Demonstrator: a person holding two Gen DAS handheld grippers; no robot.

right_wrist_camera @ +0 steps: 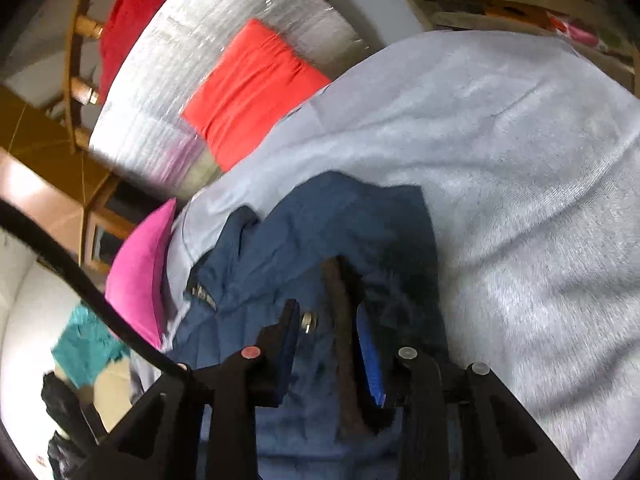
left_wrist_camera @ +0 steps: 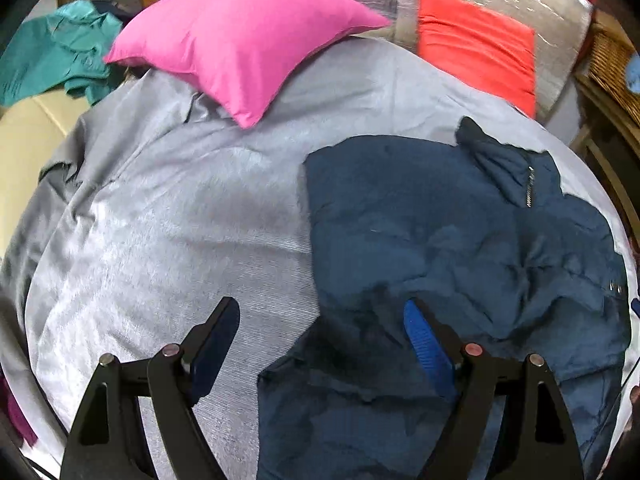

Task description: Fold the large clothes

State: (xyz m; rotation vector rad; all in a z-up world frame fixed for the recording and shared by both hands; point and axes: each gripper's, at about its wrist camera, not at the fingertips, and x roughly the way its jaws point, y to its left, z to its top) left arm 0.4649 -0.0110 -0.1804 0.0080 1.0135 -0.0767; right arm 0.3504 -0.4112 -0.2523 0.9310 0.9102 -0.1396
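While the navy jacket (left_wrist_camera: 460, 248) lies rumpled on the grey bedspread (left_wrist_camera: 168, 216), right of the pink pillow (left_wrist_camera: 236, 44), both claws gape: left gripper (left_wrist_camera: 320, 344) empty, right gripper (right_wrist_camera: 328, 344) straddling a fold. Soft, probably slippery; pinch a hem.

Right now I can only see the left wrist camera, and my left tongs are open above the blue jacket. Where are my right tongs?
Observer: The right tongs are over the navy jacket too, with a brown strip of it between the jaws.
Operator: Are they pinching it?
Observer: I can't tell. The jaws stand partly apart, with a narrower gap than your left tongs.
Operator: Is anything shiny near them?
Observer: Yes, a metal snap button on the jacket sits right beside one finger.
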